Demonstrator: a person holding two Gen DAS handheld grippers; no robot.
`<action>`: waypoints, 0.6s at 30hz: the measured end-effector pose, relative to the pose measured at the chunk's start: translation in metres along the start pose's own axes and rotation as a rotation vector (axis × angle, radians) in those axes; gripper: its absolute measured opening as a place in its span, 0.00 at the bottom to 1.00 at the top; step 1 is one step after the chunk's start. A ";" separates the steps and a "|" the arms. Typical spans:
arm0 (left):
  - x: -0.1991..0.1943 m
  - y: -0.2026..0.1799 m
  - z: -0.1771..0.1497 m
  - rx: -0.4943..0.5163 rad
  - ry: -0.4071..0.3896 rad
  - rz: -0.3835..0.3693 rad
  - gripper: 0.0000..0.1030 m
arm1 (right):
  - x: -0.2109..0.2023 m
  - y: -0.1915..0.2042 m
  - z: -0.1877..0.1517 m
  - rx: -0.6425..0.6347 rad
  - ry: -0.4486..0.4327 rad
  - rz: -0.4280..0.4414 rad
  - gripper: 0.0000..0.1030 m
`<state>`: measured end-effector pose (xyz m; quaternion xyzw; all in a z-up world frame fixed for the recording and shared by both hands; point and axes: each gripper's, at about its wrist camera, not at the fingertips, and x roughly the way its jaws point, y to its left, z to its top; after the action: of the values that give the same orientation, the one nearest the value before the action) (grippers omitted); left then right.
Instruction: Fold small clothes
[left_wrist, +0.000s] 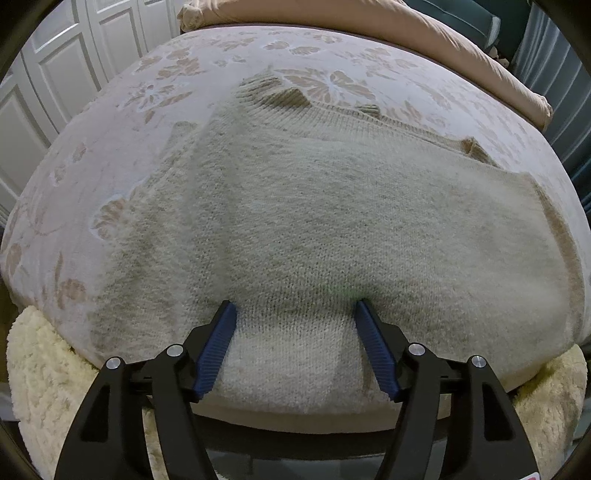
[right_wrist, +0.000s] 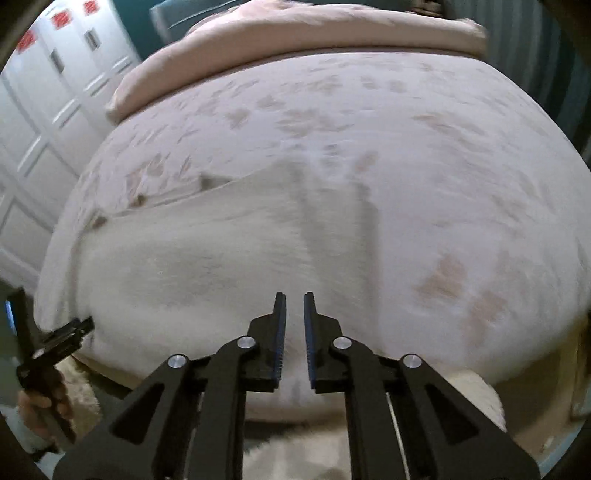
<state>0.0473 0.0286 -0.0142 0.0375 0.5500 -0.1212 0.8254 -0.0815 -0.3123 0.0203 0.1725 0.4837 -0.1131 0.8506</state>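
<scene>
No brand, label or readable writing shows on anything; the only marks are red patches on the white panelled wardrobe doors (right_wrist: 55, 74) in the right wrist view, too blurred to read.

The knitted sweater (left_wrist: 314, 221) is a cream, fuzzy wool-like knit with fine stitch rows, a ribbed tan collar at its far edge and a tan ribbed band down its right side. It lies spread flat on the bed, reaching to the near edge, with a soft ridge running up its left part. The bedspread (left_wrist: 110, 122) beneath is pale, plush and stamped with tan flowers and butterflies. A smooth peach duvet (left_wrist: 406, 33) is bunched along the far side, and a cream shaggy rug (left_wrist: 48, 369) lies below the near edge of the bed.

The left gripper (left_wrist: 295, 306) has black arms and ribbed blue pads; its jaws stand spread, the tips resting on the sweater's near part with knit between them, not pinched.

The right gripper (right_wrist: 294, 306) has its jaws nearly pressed together, a narrow gap left and nothing visible between them. It hangs over the sweater's right edge. The right wrist view is motion-blurred. At its lower left, a hand (right_wrist: 40, 402) grips the other tool's handle.
</scene>
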 end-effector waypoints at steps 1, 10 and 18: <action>0.000 -0.002 0.000 -0.004 0.000 0.000 0.63 | 0.017 0.003 0.002 -0.015 0.023 -0.018 0.09; 0.000 -0.001 -0.001 -0.011 -0.009 -0.019 0.66 | 0.036 -0.036 0.009 0.202 0.018 -0.143 0.08; -0.021 0.025 0.000 -0.124 -0.013 -0.123 0.66 | 0.020 0.006 0.034 0.221 -0.029 -0.068 0.12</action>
<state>0.0460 0.0563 0.0037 -0.0484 0.5526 -0.1375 0.8206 -0.0427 -0.3207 0.0206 0.2468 0.4613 -0.1969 0.8292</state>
